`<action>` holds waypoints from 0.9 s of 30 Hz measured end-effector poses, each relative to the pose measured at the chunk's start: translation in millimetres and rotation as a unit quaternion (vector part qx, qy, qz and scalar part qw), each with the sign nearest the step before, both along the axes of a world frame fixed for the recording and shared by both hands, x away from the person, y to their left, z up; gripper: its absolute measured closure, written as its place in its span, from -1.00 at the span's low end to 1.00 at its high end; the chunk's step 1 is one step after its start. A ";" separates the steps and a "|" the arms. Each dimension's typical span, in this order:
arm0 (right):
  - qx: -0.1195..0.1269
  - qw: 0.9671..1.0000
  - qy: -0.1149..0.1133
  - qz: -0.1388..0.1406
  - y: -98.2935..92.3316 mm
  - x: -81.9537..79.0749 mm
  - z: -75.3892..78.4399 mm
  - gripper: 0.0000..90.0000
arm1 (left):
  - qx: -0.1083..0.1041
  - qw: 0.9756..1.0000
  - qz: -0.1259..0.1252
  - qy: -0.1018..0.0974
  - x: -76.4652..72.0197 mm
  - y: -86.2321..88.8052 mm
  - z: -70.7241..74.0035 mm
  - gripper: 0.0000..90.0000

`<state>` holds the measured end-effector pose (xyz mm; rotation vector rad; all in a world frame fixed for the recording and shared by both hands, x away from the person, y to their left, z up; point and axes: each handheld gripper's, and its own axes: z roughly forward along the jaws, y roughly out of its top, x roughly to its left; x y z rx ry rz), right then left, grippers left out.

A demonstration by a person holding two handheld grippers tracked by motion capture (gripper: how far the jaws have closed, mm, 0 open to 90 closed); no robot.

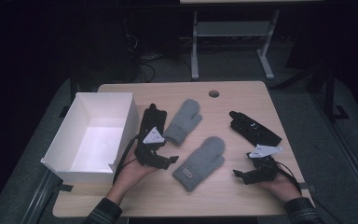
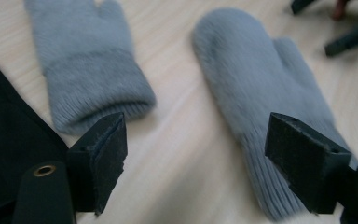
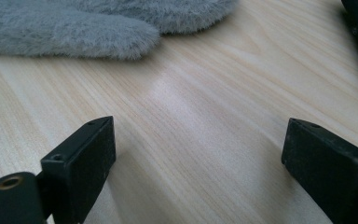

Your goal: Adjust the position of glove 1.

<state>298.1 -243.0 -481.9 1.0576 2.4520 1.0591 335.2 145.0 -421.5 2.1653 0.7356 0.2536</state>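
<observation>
Two grey mittens lie in the middle of the wooden table: the far mitten and the near mitten. My left gripper is held just left of the near mitten, jaws open and pointing at it. In the left gripper view, the left gripper hovers over bare wood between the far mitten's cuff and the near mitten, gripping nothing. My right gripper rests low to the right of the near mitten, open. In the right gripper view, the right gripper frames bare table, with the near mitten beyond.
A white open box stands at the table's left edge. One black glove lies beside the box, partly under my left gripper, and is also in the left gripper view. Another black glove lies at the right. A cable hole is at the back.
</observation>
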 end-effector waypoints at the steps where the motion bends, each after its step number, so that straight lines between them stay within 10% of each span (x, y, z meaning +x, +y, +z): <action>1: 0.000 1.000 0.000 0.000 0.0 0.0 0.0 -0.79 | -0.002 1.000 0.005 0.001 3.6 -1.6 0.6 -0.50; 18: 0.000 1.000 -0.002 0.000 0.7 0.6 -0.2 -0.79 | 0.032 0.999 0.010 0.016 69.3 -27.1 10.6 0.98; 27: 0.000 1.000 -0.001 0.002 0.9 0.8 -0.1 -0.79 | 0.040 0.998 0.035 0.022 105.8 -35.3 -2.0 0.99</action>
